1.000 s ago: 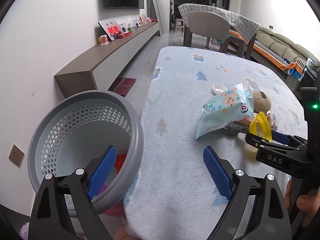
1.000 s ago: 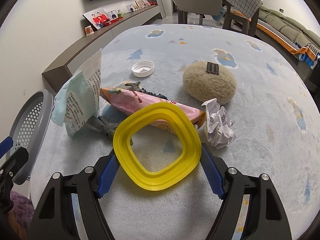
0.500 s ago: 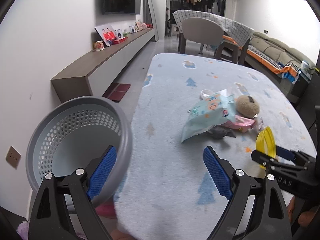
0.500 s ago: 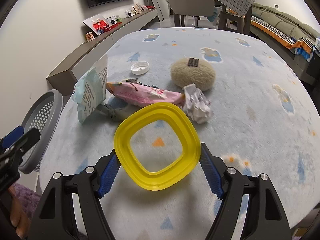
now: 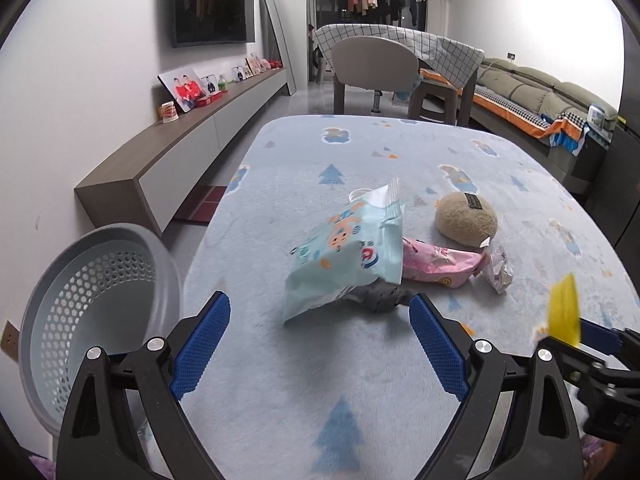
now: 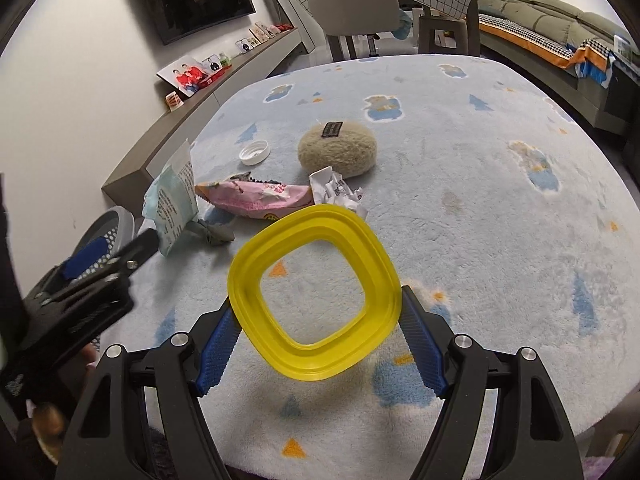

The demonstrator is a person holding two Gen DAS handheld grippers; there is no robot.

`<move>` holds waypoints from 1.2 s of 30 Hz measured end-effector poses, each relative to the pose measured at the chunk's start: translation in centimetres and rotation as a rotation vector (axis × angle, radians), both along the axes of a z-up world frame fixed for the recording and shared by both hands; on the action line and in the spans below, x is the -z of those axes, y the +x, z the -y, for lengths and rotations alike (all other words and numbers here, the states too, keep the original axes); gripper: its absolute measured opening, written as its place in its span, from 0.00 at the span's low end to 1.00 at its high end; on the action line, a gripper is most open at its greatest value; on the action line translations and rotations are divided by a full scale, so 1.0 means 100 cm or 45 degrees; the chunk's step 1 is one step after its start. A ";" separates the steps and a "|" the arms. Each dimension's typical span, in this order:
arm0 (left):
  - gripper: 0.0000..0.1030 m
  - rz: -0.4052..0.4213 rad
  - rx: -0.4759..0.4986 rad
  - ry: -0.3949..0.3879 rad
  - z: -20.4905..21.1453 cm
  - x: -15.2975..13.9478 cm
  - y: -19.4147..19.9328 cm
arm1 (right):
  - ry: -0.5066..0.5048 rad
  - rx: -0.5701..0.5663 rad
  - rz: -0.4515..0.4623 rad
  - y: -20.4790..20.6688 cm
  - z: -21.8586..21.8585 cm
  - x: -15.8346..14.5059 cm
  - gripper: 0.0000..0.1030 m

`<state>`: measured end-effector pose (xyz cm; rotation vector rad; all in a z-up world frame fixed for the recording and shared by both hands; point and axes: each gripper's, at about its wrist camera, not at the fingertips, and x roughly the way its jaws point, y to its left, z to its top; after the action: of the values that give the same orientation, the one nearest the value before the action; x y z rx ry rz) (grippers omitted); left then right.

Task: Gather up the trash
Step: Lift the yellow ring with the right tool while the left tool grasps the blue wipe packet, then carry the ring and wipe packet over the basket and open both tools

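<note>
My right gripper (image 6: 320,344) is shut on a yellow plastic ring (image 6: 314,292) and holds it above the table's near edge; the ring also shows edge-on in the left wrist view (image 5: 565,312). My left gripper (image 5: 320,340) is open and empty above the table's near left corner. A grey perforated basket (image 5: 92,320) stands beside the table at the left. On the table lie a light blue wrapper (image 5: 348,256), a pink snack packet (image 5: 440,266), crumpled white paper (image 5: 498,268), a grey scrap (image 6: 218,234) and a white cap (image 6: 255,152).
A beige plush pad (image 6: 338,148) lies behind the trash. The table has a fluffy blue patterned cover (image 6: 480,200). A low wall shelf (image 5: 180,152) runs along the left; a chair (image 5: 372,68) and sofa (image 5: 540,96) stand behind.
Both grippers have pulled back from the trash pile toward the table's near edge. The right gripper still holds the yellow ring. The basket now sits further left in the left wrist view.
</note>
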<state>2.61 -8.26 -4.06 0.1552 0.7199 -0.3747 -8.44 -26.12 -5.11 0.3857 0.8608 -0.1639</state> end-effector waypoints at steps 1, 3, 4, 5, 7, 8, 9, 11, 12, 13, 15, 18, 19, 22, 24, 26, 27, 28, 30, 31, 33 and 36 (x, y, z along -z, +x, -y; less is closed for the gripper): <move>0.87 0.000 -0.001 0.005 0.005 0.003 0.003 | 0.009 0.003 0.007 -0.001 0.002 -0.001 0.71; 0.87 0.000 -0.005 0.010 0.011 0.006 0.008 | 0.024 0.009 0.021 -0.004 0.007 -0.004 0.71; 0.87 0.002 -0.006 0.020 0.015 0.009 0.012 | 0.031 0.013 0.029 -0.005 0.010 -0.005 0.71; 0.87 0.006 -0.007 0.031 0.019 0.011 0.015 | 0.037 0.016 0.035 -0.006 0.012 -0.006 0.71; 0.87 0.003 -0.016 0.053 0.024 0.015 0.022 | 0.056 0.016 0.046 -0.008 0.016 -0.007 0.71; 0.87 -0.001 -0.021 0.056 0.026 0.017 0.025 | 0.060 0.016 0.048 -0.009 0.017 -0.007 0.71; 0.87 -0.005 -0.025 0.056 0.028 0.017 0.029 | 0.062 0.019 0.049 -0.009 0.018 -0.007 0.71; 0.84 -0.001 -0.031 0.058 0.031 0.017 0.034 | 0.066 0.017 0.048 -0.009 0.019 -0.007 0.71; 0.81 0.002 -0.034 0.060 0.033 0.016 0.036 | 0.067 0.015 0.048 -0.009 0.019 -0.006 0.71; 0.79 0.002 -0.034 0.059 0.034 0.016 0.038 | 0.066 0.014 0.046 -0.009 0.019 -0.006 0.71; 0.64 -0.006 -0.033 0.055 0.034 0.016 0.041 | 0.065 0.011 0.044 -0.009 0.019 -0.006 0.71; 0.54 -0.016 -0.033 0.046 0.032 0.016 0.041 | 0.060 0.007 0.038 -0.008 0.017 -0.005 0.71; 0.51 -0.016 -0.032 0.040 0.031 0.015 0.040 | 0.058 0.006 0.036 -0.008 0.016 -0.004 0.71; 0.49 -0.010 -0.039 0.025 0.024 0.009 0.036 | 0.048 0.002 0.030 -0.007 0.013 -0.003 0.71; 0.49 -0.002 -0.047 0.012 0.017 0.003 0.033 | 0.042 -0.005 0.029 -0.006 0.010 -0.003 0.71; 0.49 0.008 -0.060 -0.001 0.007 -0.005 0.028 | 0.035 -0.013 0.029 -0.005 0.006 -0.003 0.71; 0.49 0.012 -0.070 -0.009 0.000 -0.009 0.025 | 0.033 -0.017 0.029 -0.004 0.005 -0.004 0.71; 0.49 0.014 -0.079 -0.014 -0.005 -0.012 0.023 | 0.031 -0.024 0.028 -0.003 0.002 -0.004 0.71; 0.49 0.010 -0.103 -0.016 -0.017 -0.018 0.020 | 0.023 -0.038 0.031 -0.002 -0.003 -0.006 0.71; 0.49 0.002 -0.120 -0.019 -0.027 -0.021 0.017 | 0.018 -0.047 0.033 -0.001 -0.007 -0.007 0.71; 0.49 -0.004 -0.148 -0.024 -0.041 -0.025 0.015 | 0.014 -0.071 0.036 0.003 -0.016 -0.009 0.71; 0.49 0.009 -0.205 -0.019 -0.067 -0.032 0.009 | 0.001 -0.121 0.050 0.008 -0.034 -0.016 0.71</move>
<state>3.54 -1.52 -0.84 0.0840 0.7173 -0.2256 -7.61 -22.72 -3.50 0.3469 0.8383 -0.0680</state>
